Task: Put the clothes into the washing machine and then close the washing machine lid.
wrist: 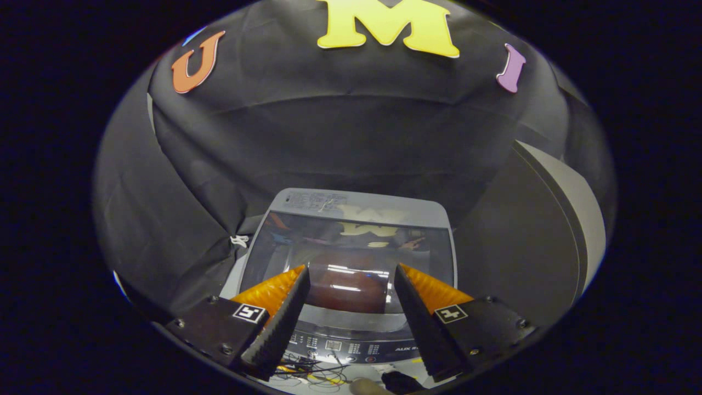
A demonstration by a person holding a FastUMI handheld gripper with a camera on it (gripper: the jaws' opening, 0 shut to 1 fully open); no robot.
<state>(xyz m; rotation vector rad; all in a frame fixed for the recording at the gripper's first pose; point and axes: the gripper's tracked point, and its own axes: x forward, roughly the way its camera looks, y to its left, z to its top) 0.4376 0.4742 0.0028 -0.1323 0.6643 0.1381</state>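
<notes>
Gripper (351, 274) fingers spread wide, holding nothing, hovering above the grey top-loading washing machine (351, 329). Control panel (340, 346) sits between the fingers; just beyond, the closed tinted glass lid (351, 247) with a reddish-brown garment (348, 288) visible underneath. Black cloth wall (340, 137) behind.

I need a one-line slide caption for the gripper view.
Open tongs hover above the washing machine, its glass lid closed.
</notes>
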